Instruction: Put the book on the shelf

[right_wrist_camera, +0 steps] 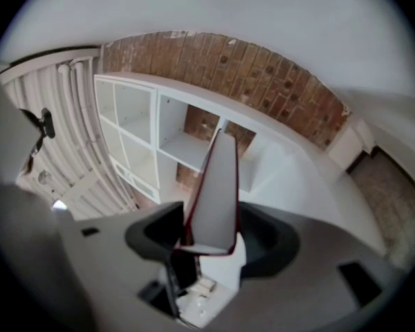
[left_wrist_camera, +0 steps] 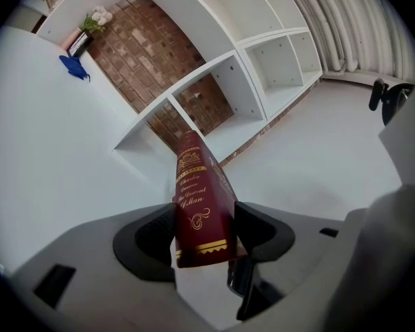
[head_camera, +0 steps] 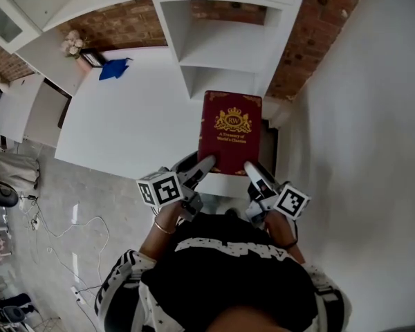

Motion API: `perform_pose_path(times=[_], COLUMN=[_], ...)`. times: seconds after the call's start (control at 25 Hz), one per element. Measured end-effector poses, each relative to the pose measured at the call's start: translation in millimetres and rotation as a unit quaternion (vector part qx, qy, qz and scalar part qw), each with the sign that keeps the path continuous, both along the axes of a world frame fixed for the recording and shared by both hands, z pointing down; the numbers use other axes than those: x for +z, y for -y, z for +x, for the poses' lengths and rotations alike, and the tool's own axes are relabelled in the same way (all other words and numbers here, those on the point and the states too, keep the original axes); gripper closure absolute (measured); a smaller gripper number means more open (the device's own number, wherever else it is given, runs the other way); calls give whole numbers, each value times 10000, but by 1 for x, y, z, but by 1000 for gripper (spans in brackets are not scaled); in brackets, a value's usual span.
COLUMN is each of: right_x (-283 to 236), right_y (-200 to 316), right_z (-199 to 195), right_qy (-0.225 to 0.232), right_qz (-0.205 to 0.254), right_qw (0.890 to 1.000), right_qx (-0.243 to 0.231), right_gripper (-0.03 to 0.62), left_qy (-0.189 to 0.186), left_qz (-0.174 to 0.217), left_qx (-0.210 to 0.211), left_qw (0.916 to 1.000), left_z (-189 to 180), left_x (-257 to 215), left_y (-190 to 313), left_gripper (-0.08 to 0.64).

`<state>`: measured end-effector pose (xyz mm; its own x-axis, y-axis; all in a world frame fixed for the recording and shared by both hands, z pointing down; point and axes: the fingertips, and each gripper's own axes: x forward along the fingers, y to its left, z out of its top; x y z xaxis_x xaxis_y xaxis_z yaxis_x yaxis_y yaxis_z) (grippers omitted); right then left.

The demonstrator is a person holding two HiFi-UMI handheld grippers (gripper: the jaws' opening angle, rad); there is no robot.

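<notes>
A dark red book [head_camera: 229, 132] with gold cover print is held flat in the air in front of the white shelf unit [head_camera: 225, 47]. My left gripper [head_camera: 206, 163] is shut on the book's near left corner, at the spine [left_wrist_camera: 197, 206]. My right gripper [head_camera: 250, 167] is shut on the near right corner, where the white page edge [right_wrist_camera: 216, 196] shows between its jaws. The shelf's open compartments [left_wrist_camera: 221, 95] lie ahead of the book in both gripper views [right_wrist_camera: 183, 144].
A white table [head_camera: 124, 113] spreads to the left of the shelf, with a blue cloth [head_camera: 114, 68] and a small flower pot [head_camera: 73, 44] at its far side. Brick wall [head_camera: 318, 33] backs the shelf. Cables lie on the floor [head_camera: 69, 227] at left.
</notes>
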<state>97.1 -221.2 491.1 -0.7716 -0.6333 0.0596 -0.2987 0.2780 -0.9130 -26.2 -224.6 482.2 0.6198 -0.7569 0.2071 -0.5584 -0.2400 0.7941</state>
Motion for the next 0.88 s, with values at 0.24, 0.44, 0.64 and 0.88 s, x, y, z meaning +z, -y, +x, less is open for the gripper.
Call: perform_pose_path(times=[0.24, 0.44, 0.64, 0.88], right_x=[11, 21, 30, 40], right_y=[19, 33, 41, 50], right_z=[-22, -34, -41, -52], right_qy=[-65, -162, -200, -288], right_qz=[-139, -241, -301, -404], right_qw=[9999, 9995, 9992, 9987], right_qx=[71, 128, 151, 116], right_gripper=[328, 328, 328, 328], left_qy=[-68, -78, -16, -115], left_qz=[-188, -290, -410, -524], left_qx=[86, 141, 116, 150], left_qw=[9998, 9994, 9991, 9984], left_z=[-21, -33, -43, -52], left_x=[15, 27, 42, 54], left_y=[22, 37, 45, 54], left_gripper=[278, 278, 278, 278])
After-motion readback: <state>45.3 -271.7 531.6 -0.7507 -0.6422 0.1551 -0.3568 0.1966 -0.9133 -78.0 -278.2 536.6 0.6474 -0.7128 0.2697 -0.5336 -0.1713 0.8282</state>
